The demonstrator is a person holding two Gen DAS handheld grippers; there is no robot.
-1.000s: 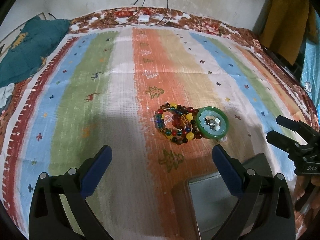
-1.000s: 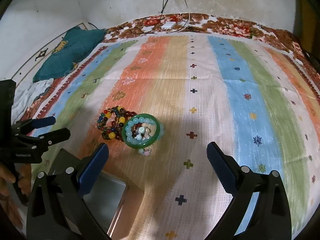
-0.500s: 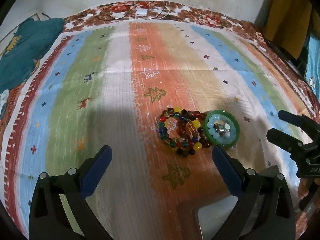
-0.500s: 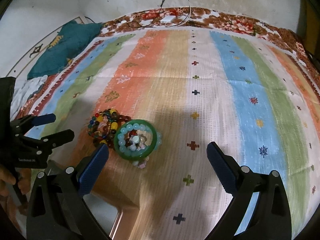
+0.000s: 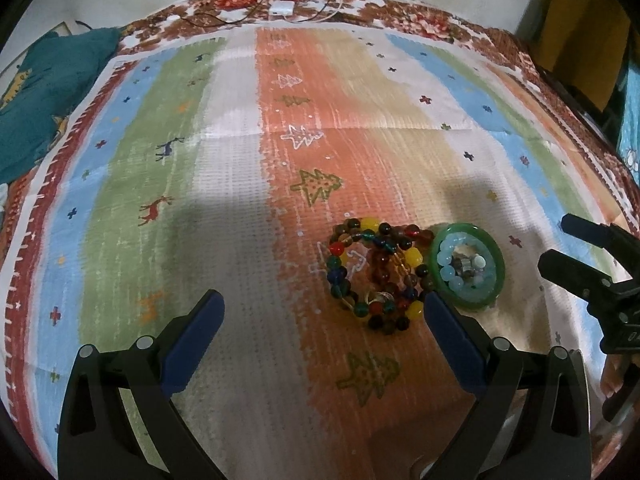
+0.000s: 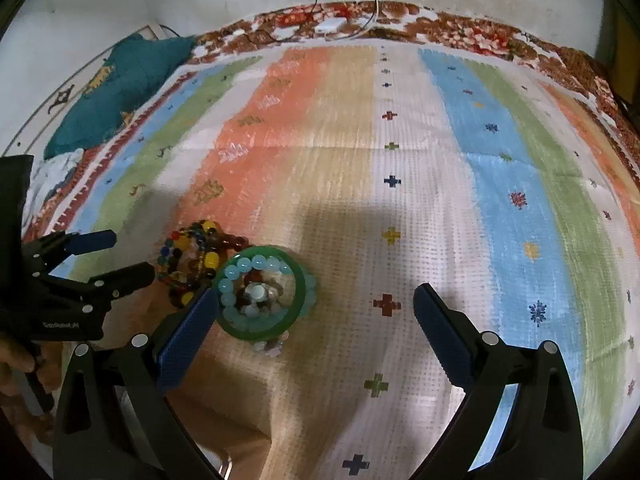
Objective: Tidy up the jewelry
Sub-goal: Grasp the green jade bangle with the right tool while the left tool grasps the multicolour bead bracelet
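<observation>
A striped cloth (image 5: 224, 200) with small trees, deer and crosses covers the whole work surface, edged at the far side by a brown floral border (image 6: 460, 28); a teal cushion (image 5: 48, 92) lies at its far left corner, and a white adapter (image 5: 281, 9) with thin cables sits on the far border by the wall.

The left gripper (image 5: 322, 316) hangs over the cloth with its blue-padded fingers (image 5: 192, 344) wide apart and nothing between them; the right gripper (image 6: 314, 314) is likewise spread and empty, its left finger (image 6: 186, 338) just beside the green bangle (image 6: 298, 280), overlapping its near rim in that view.

The multicoloured bead bracelets (image 5: 376, 276) lie in a loose heap on the orange stripe, touching the green bangle (image 5: 496, 260) on their right; inside the bangle's ring sit a pale blue bead bracelet (image 6: 240, 276) and some small pieces too fine to name.

Only the right wrist view shows a pale beaded piece (image 6: 272, 346) poking out under the bangle's near edge, and a hand (image 6: 16, 364) gripping the left tool's handle; the left wrist view alone shows a yellow cloth (image 5: 580, 28) hanging at the far right.
</observation>
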